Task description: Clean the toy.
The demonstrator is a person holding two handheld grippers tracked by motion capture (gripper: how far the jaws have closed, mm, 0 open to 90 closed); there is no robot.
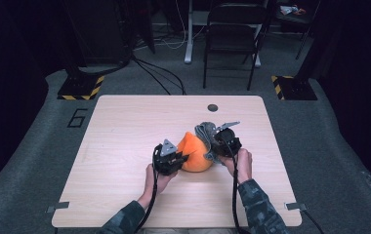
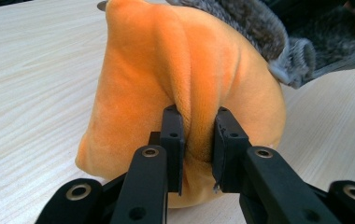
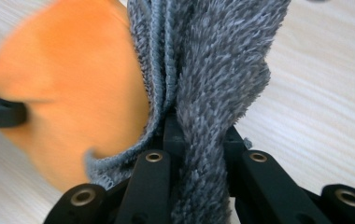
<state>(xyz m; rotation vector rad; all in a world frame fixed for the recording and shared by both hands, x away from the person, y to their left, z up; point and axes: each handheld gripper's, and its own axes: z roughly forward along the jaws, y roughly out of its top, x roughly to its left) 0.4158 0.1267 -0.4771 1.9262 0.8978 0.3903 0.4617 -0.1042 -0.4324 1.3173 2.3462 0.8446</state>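
Observation:
An orange plush cushion sits near the middle of the table, with a grey fuzzy cloth draped over its far right side. My left gripper is at the cushion's left and pinches a fold of the orange plush between its pads. My right gripper stands at the cushion's right, shut on a bunched strip of the grey cloth. In the right gripper view the orange cushion lies just left of the cloth. Part of the grey cloth hangs over the cushion's top right in the left gripper view.
The light wooden table has a small dark round hole near its far edge. A folding chair stands beyond the table. Yellow-black striped stand bases sit on the floor at both far corners.

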